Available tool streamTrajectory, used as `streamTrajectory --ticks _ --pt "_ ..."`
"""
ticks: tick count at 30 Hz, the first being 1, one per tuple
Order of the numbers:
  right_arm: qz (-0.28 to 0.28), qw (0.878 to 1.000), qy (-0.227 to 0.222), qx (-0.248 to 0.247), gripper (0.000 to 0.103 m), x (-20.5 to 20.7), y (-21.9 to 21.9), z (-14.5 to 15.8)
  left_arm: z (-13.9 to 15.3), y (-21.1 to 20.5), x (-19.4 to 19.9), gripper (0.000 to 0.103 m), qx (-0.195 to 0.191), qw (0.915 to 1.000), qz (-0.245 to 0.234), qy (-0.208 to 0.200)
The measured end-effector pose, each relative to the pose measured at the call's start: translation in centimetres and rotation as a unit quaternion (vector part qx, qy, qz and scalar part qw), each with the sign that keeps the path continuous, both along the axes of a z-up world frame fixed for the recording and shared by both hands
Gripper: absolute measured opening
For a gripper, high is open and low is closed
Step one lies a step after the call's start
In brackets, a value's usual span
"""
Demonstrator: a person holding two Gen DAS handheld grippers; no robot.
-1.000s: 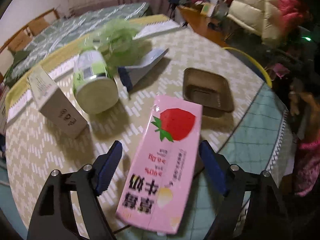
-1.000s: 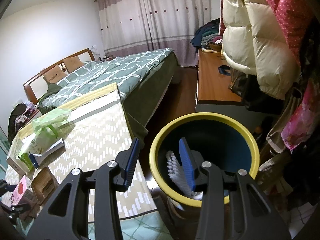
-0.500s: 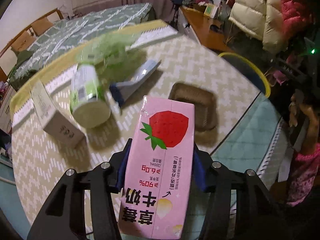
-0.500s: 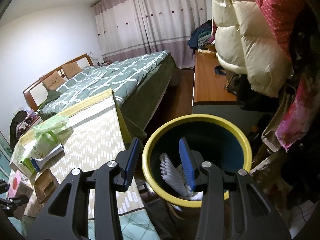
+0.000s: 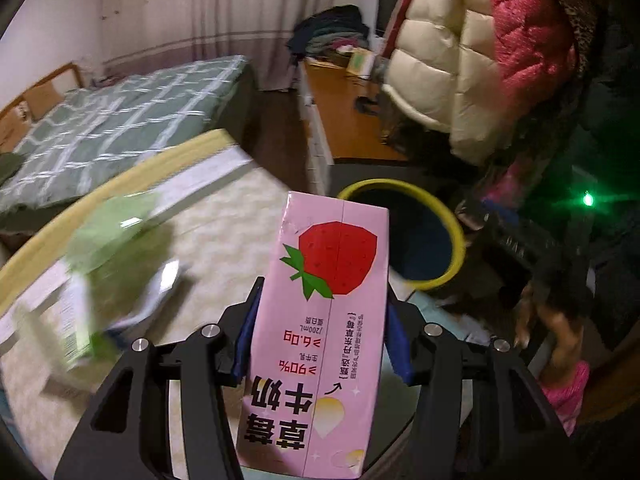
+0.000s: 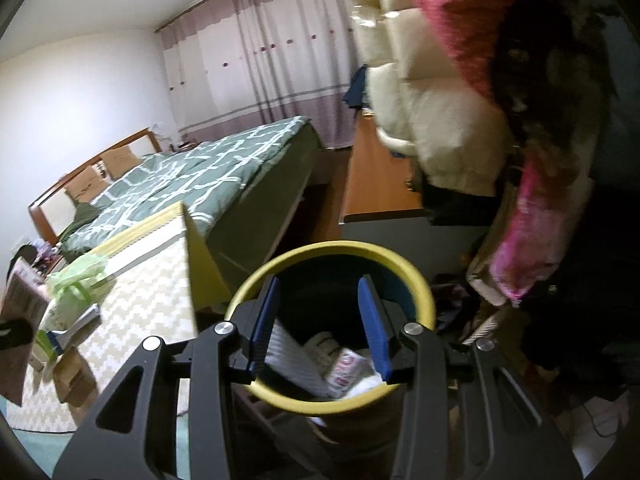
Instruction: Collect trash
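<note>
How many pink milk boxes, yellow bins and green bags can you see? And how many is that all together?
pink milk carton: 1
yellow-rimmed bin: 1
green plastic bag: 1
Total: 3

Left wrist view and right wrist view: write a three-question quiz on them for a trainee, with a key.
1. True or false: the left gripper is shut on the pink strawberry milk carton.
2. Multiple choice: in the right wrist view, what lies between the fingers of the right gripper? A) a green bag B) nothing held, only the yellow-rimmed bin seen beyond C) a brush
3. Fill in: in the left wrist view, the bin shows to the ___ of the carton's top.

Key: 1 true; 2 B; 3 right
</note>
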State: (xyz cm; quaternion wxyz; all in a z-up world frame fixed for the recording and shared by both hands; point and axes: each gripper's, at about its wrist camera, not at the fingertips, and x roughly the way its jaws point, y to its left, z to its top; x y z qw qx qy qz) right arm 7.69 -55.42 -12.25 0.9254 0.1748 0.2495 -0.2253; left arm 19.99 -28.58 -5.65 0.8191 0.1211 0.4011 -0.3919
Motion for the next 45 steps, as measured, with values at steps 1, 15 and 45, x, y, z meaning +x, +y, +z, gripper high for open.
streamTrajectory --ticks 1,15,45 --pt "-0.004 1.0 0.0 0.001 0.039 -0.3 -0.4 0.0 -0.2 -1.2 0.2 0.053 -0.001 1.0 -0.003 0.005" --pt "-0.051 0.999 0.01 0.018 0.04 -2.8 -5.4 -1.5 -6.0 -19.0 2.9 0.054 0.011 0.998 -0.028 0.056" --pt "0.096 0.995 0.02 -0.014 0.044 5.6 6.7 0.8 1.4 15.6 2.4 0.096 -0.069 0.9349 0.307 -0.164"
